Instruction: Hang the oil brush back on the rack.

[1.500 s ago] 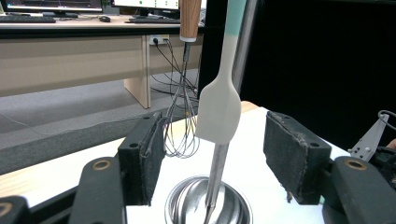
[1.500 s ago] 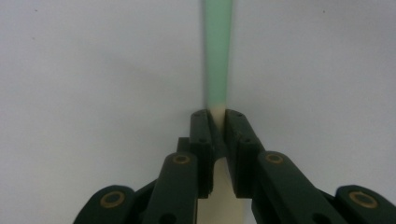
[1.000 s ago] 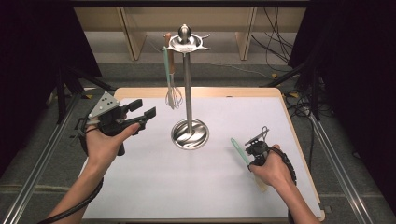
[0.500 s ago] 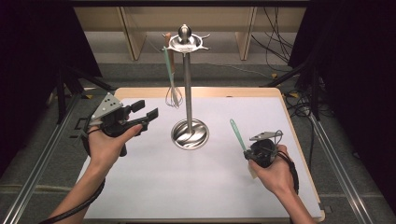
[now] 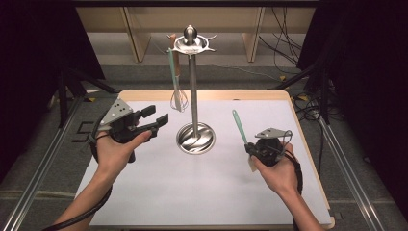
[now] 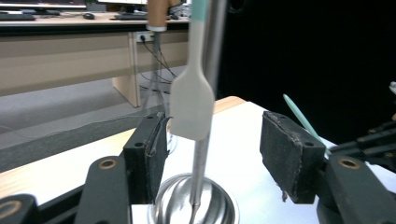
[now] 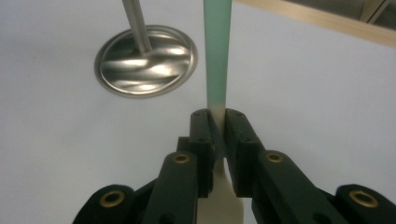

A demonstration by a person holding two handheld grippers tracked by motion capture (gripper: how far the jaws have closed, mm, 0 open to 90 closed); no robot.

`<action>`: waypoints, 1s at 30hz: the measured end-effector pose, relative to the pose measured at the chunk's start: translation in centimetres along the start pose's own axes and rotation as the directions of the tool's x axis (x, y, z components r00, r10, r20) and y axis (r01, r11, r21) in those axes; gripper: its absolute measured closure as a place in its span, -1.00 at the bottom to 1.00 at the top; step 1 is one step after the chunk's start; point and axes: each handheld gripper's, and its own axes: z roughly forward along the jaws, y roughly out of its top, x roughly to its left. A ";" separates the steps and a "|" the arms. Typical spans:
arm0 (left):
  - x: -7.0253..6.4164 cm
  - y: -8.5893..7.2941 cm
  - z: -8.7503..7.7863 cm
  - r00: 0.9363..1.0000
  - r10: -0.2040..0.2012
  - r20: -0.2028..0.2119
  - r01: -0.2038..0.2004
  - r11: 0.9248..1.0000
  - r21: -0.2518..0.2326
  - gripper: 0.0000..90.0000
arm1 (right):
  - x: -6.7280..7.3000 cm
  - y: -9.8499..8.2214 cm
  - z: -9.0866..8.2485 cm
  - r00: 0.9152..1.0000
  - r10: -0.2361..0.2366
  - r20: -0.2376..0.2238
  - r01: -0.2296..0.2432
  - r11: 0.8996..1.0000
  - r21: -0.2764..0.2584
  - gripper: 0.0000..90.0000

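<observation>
While right tongs [image 7: 217, 140] clamp a spatula [image 7: 217, 56], left tongs [image 6: 210, 154] gape near the stand [image 5: 193, 96]

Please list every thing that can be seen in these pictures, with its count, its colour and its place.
Utensil stand: one, shiny steel, round base near the table's middle.
Hanging spatula: one, green handle, cream blade, on the stand.
Whisk: one, wooden handle, wire, hanging on the stand.
Held spatula: one, green handle, cream blade, in the right gripper.
Table: one, white top, wooden edge.
Left gripper: one, black, open, left of the stand.
Right gripper: one, black, fingers shut on the held spatula.
</observation>
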 end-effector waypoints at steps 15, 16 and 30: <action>-4.1 0.1 4.8 0.990 0.002 0.138 -0.002 1.000 0.001 0.05 | 2.5 2.1 -1.1 0.998 -0.051 -0.042 0.047 0.994 -0.103 0.84; -4.1 0.1 4.8 0.990 0.002 0.138 -0.002 1.000 0.001 0.07 | 2.5 2.1 -1.1 0.998 -0.051 -0.042 0.047 0.994 -0.103 0.84; -6.5 0.2 9.6 0.977 -0.047 0.210 0.038 0.998 0.048 0.14 | 3.8 2.7 -1.3 0.995 -0.094 -0.046 0.085 0.983 -0.160 0.84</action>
